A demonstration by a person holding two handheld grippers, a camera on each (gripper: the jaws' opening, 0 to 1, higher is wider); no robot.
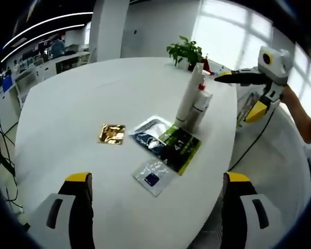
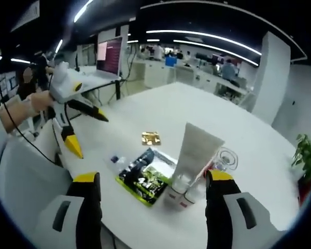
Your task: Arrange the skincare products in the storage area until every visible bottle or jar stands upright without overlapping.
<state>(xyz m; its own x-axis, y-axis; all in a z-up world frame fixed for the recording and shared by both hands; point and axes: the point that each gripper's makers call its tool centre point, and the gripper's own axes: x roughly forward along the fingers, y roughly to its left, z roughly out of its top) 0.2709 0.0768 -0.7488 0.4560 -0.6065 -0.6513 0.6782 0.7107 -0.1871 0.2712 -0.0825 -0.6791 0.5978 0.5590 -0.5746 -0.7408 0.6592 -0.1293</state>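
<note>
A tall white tube (image 1: 189, 93) stands on its cap near the table's right edge, touching a shorter white bottle (image 1: 201, 106) with a red part. In the right gripper view the tube (image 2: 196, 150) rises just ahead between my jaws, and the shorter bottle (image 2: 191, 196) with its clear top (image 2: 225, 158) stands by its base. My left gripper (image 1: 157, 179) is open over the near table edge, well short of both. My right gripper (image 2: 153, 176) is open and holds nothing; it hangs beside the tube as the right gripper (image 1: 231, 98).
Flat sachets lie on the white table (image 1: 72, 104): a gold one (image 1: 112, 133), a silver-blue one (image 1: 151, 129), a black-green one (image 1: 179, 148) and a small clear one (image 1: 154, 176). A potted plant (image 1: 186, 52) stands behind the tube. A person's hand (image 2: 36, 101) holds the left gripper (image 2: 93, 137).
</note>
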